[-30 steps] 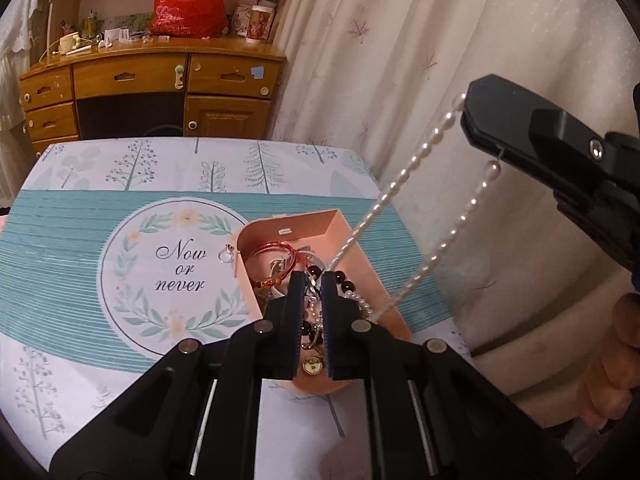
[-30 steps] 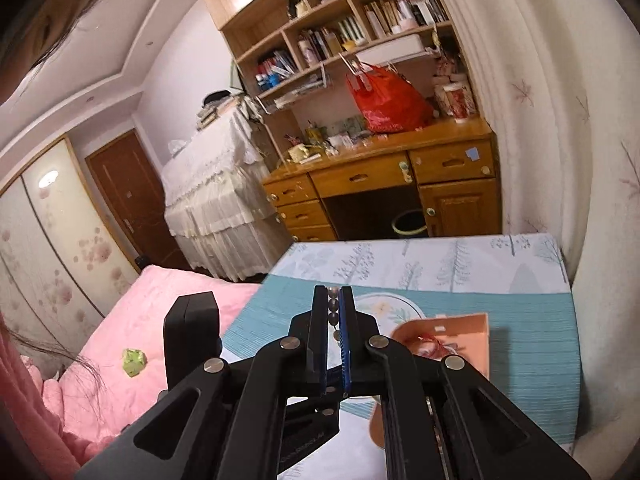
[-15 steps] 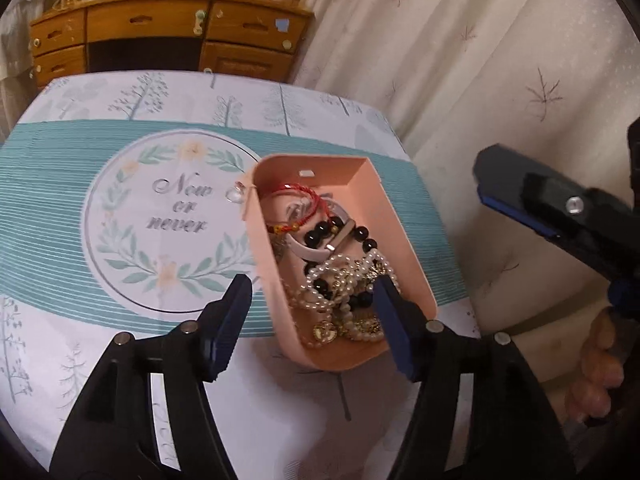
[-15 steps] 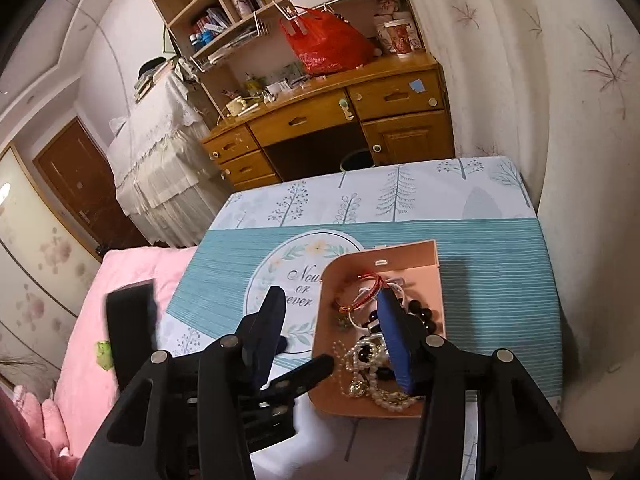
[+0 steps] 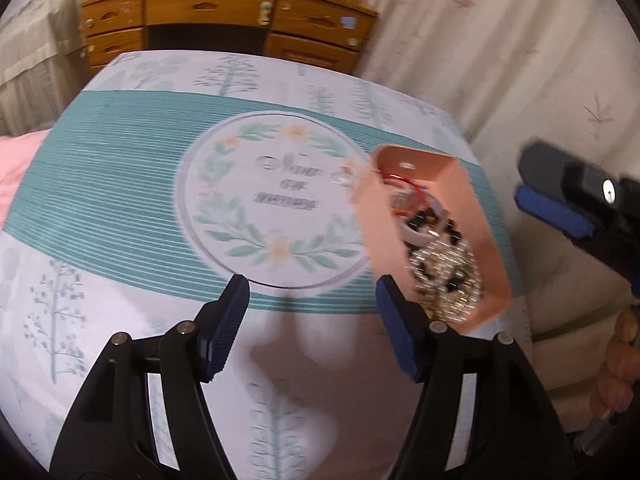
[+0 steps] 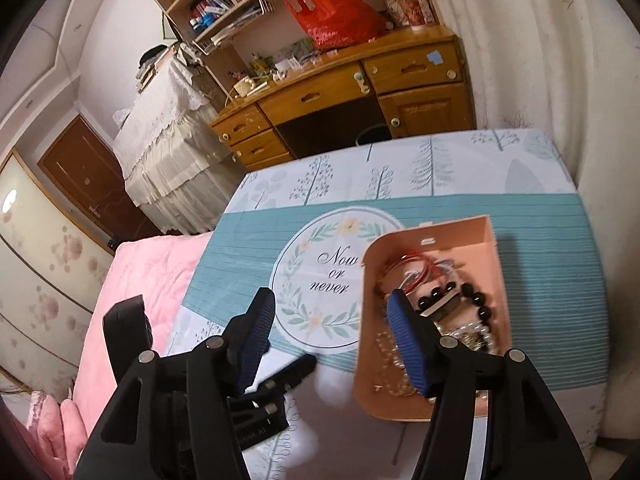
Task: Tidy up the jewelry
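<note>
A pink tray [image 5: 476, 216] [image 6: 368, 364] sits at the table's right side. In it lie a red bangle [image 6: 412, 276], a black bead bracelet [image 6: 476, 304], a pearl necklace [image 5: 444, 276] and gold pieces, heaped together. My left gripper [image 5: 312, 320] is open and empty, above the tablecloth just left of the tray's near end. My right gripper [image 6: 332, 340] is open and empty above the tray's left edge; it also shows at the right of the left wrist view [image 5: 560, 204].
The table carries a teal and white cloth [image 6: 240, 264] with a "Now or never" wreath print [image 5: 288, 196]. A small ring [image 5: 342, 174] lies beside the tray's far left corner. A wooden desk [image 6: 360, 92], a curtain [image 5: 520, 60] and a pink bed [image 6: 136, 292] surround the table.
Both grippers opened; the pearl necklace they held stretched between them dropped into the tray. The left gripper has since swung left, away from the tray.
</note>
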`<action>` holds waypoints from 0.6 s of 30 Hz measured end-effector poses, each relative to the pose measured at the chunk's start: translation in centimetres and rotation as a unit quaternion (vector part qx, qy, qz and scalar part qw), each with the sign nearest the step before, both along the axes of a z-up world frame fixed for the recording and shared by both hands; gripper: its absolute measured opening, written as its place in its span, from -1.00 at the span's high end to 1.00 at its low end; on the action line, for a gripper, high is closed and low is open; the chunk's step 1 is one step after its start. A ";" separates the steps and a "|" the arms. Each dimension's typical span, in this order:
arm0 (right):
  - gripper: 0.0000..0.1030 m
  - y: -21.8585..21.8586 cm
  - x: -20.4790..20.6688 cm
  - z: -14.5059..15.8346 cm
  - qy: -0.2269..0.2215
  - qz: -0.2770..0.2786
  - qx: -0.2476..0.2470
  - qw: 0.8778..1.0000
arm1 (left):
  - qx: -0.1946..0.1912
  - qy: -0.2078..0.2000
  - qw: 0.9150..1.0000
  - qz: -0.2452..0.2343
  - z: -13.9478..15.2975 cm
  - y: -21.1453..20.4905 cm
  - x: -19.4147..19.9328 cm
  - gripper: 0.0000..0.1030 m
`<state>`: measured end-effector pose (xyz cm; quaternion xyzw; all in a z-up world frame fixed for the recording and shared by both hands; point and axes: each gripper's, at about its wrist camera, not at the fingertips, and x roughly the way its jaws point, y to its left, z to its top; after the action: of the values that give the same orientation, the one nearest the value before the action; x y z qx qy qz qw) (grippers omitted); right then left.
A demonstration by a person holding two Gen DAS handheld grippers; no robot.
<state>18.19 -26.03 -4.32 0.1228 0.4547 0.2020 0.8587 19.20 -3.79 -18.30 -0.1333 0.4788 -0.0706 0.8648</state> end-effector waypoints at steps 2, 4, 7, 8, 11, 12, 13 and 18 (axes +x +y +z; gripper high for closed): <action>-0.16 0.7 0.3 -0.6 0.010 -0.003 -0.005 1.000 | 0.002 -0.007 1.000 -0.001 0.0 1.1 0.4 -0.22; -0.25 1.1 0.8 -1.5 0.017 -0.008 -0.017 1.000 | 0.020 -0.024 0.999 -0.020 0.1 1.9 1.2 -0.22; -0.29 1.1 1.5 -2.7 0.021 -0.021 -0.042 0.999 | 0.049 -0.054 0.995 -0.062 0.1 2.6 2.7 -0.22; -0.30 0.8 1.7 -3.2 0.021 -0.025 -0.049 0.998 | 0.055 -0.062 0.993 -0.082 0.1 2.5 3.4 -0.22; -0.38 0.2 2.4 -4.2 0.022 -0.039 -0.071 0.996 | 0.063 -0.078 0.985 -0.143 -0.4 2.4 5.7 -0.22; -0.43 0.0 2.6 -4.6 0.021 -0.045 -0.082 0.995 | 0.066 -0.080 0.982 -0.160 -0.5 2.3 6.4 -0.22; -0.47 -0.2 2.8 -4.9 0.019 -0.050 -0.094 0.994 | 0.070 -0.082 0.978 -0.180 -0.7 2.0 7.1 -0.22; -0.57 -2.1 3.1 -6.5 0.011 -0.071 -0.157 0.985 | 0.093 -0.115 0.946 -0.290 -1.8 0.0 9.4 -0.17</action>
<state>21.27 -28.18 -10.85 0.0203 0.4801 0.0650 0.8746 28.58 -3.75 -20.08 0.1011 0.3982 -0.2882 0.8649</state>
